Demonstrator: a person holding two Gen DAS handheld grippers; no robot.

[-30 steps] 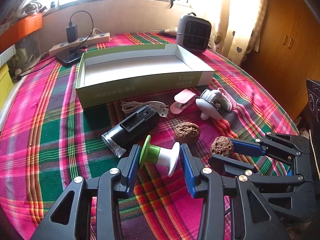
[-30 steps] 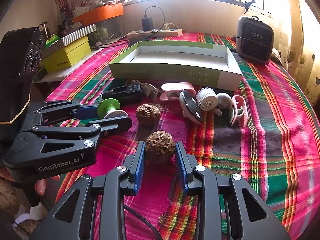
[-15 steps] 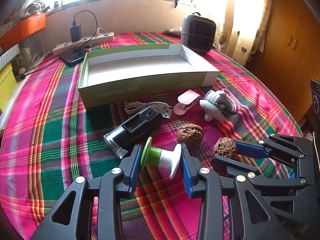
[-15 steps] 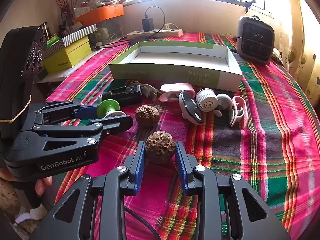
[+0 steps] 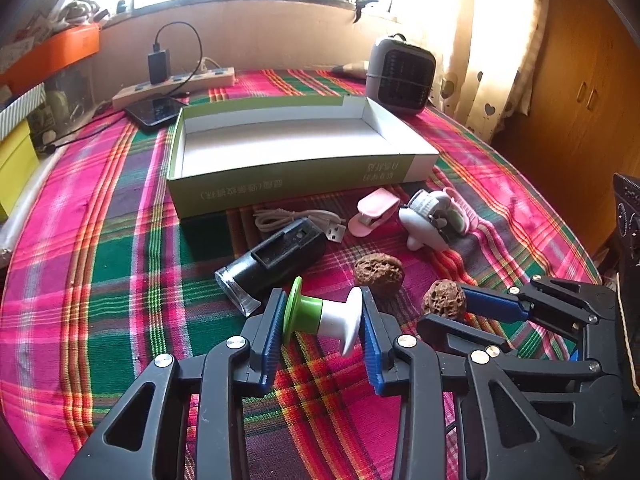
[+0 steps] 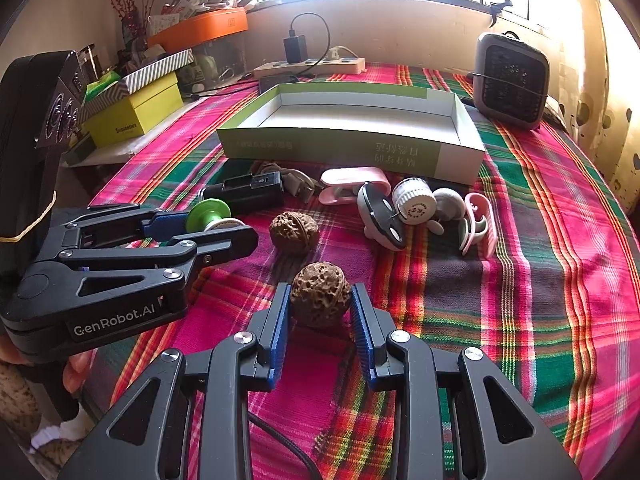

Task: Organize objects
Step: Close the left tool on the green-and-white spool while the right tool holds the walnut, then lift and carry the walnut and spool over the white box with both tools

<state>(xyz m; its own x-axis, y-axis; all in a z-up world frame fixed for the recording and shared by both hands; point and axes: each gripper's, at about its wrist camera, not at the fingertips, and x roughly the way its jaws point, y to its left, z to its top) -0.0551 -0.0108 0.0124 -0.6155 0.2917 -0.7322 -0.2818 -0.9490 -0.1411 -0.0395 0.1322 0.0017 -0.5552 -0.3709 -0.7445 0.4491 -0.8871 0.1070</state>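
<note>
Plaid cloth (image 6: 520,280), knobbly round walnut (image 6: 319,294)

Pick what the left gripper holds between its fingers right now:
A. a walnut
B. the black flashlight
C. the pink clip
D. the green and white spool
D: the left gripper is closed on the green and white spool, both pads pressing its ends, while the right gripper holds a walnut.
</note>
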